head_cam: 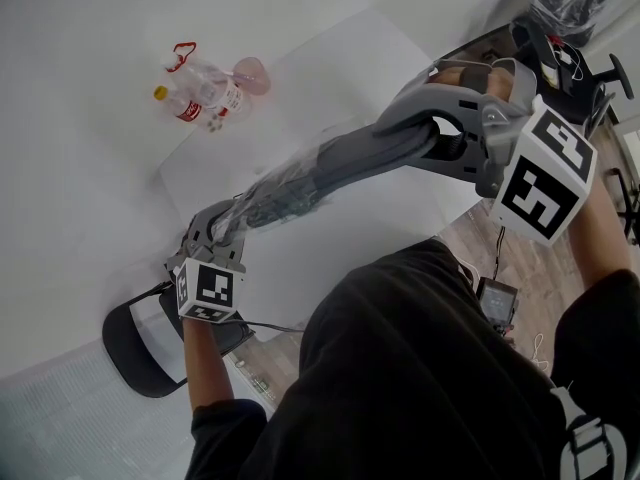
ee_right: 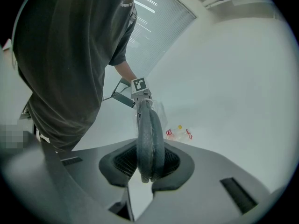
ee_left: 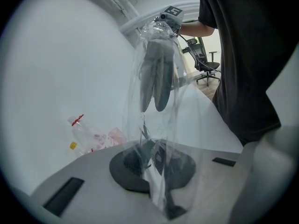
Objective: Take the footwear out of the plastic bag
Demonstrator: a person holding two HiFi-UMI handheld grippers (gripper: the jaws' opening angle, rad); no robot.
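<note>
A pair of grey slippers (head_cam: 370, 158) stretches in the air between my two grippers, above the white table (head_cam: 330, 78). My right gripper (head_cam: 440, 138) is shut on one end of the pair, soles pressed together between its pads (ee_right: 149, 164). The slippers' lower part sits inside a clear plastic bag (head_cam: 275, 193). My left gripper (head_cam: 228, 230) is shut on the bag's far end, and the crumpled film is pinched between its jaws (ee_left: 154, 171). In the left gripper view the slippers (ee_left: 156, 78) sit inside the bag (ee_left: 159, 125), well away from the left jaws.
Empty plastic bottles with red labels (head_cam: 200, 93) lie at the table's far left, also seen in the gripper views (ee_left: 91, 136) (ee_right: 177, 133). A black chair seat (head_cam: 135, 343) stands at the near left, and an office chair (head_cam: 560, 48) at the far right.
</note>
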